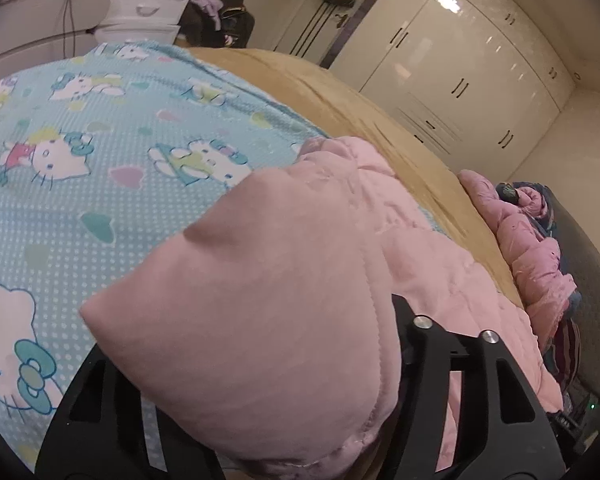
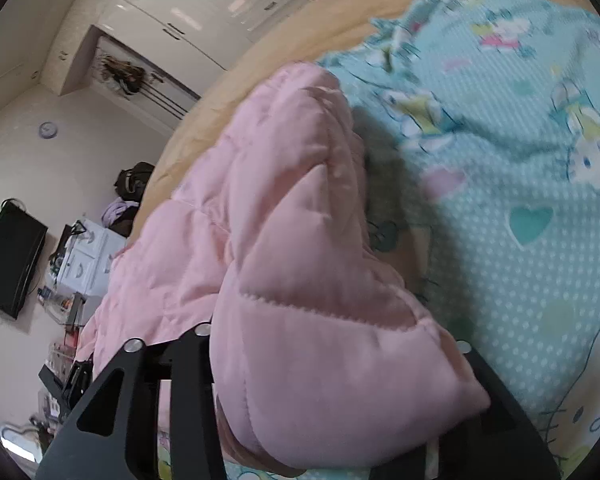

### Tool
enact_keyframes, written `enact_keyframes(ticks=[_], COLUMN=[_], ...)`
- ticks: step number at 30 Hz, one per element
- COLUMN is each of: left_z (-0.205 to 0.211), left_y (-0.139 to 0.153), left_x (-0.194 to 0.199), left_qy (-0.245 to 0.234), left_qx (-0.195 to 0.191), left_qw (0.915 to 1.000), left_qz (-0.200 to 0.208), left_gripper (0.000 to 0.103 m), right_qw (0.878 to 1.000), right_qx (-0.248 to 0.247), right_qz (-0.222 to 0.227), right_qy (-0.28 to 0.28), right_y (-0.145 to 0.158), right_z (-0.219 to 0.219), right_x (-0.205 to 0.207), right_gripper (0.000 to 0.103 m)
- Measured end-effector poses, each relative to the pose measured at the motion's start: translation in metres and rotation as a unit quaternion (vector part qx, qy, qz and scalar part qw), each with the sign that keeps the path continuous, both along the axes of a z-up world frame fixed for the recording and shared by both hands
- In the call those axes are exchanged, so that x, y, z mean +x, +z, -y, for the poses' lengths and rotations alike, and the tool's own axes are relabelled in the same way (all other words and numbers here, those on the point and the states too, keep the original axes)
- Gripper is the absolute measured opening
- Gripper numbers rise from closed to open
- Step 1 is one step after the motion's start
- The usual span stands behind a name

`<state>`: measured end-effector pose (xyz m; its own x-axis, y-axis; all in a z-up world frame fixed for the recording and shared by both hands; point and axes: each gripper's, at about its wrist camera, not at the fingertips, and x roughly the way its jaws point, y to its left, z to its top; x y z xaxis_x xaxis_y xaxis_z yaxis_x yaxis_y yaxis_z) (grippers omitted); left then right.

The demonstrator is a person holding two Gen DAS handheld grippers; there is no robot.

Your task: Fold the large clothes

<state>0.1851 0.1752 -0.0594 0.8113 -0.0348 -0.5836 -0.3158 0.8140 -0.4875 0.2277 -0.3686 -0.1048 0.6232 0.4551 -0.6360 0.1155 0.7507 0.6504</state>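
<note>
Over one cat-print sheet (image 1: pixel 100 128) — one pink quilted coat (image 1: pixel 260 280), both grippers' fingers (image 1: pixel 416 328) (image 2: pixel 188 344) clamped on it.

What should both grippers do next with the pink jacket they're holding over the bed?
Probably carry the lifted edge forward across the pink quilted jacket and lay it down. The left gripper and right gripper each have puffy fabric bunched between their fingers, raised above the blue cat-print sheet, while the rest of the jacket lies on the bed.
</note>
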Motion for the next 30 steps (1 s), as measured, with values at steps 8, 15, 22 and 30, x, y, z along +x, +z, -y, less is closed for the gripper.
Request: enact_keyframes(ticks=[8, 15, 22, 30], left_z=[-0.002, -0.001, -0.006, 0.000], left_y=[-0.006, 0.003, 0.021, 0.062], left_x=[-0.005, -0.015, -0.034, -0.066], left_qy=[0.009, 0.022, 0.037, 0.047], left_qx=[0.001, 0.026, 0.052, 0.076], left_qw=[0.9999, 0.9991, 0.9974, 0.9959], left_qz=[-0.013, -0.028, -0.032, 0.002], left_gripper=[0.066, 0.086, 0.093, 0.094], right_qw=[0.999, 0.998, 0.996, 0.981], right_qx=[0.002, -0.035, -0.085, -0.166], right_qz=[-0.040, -0.038, -0.018, 0.070], right_qy=[-0.021, -0.023, -0.030, -0.069], right_y=[-0.013, 0.000, 0.018, 0.063], right_z=[0.008, 0.019, 0.029, 0.043], right_x=[-0.005, -0.016, -0.033, -0.065], right_gripper=[0.087, 0.096, 0.097, 0.097])
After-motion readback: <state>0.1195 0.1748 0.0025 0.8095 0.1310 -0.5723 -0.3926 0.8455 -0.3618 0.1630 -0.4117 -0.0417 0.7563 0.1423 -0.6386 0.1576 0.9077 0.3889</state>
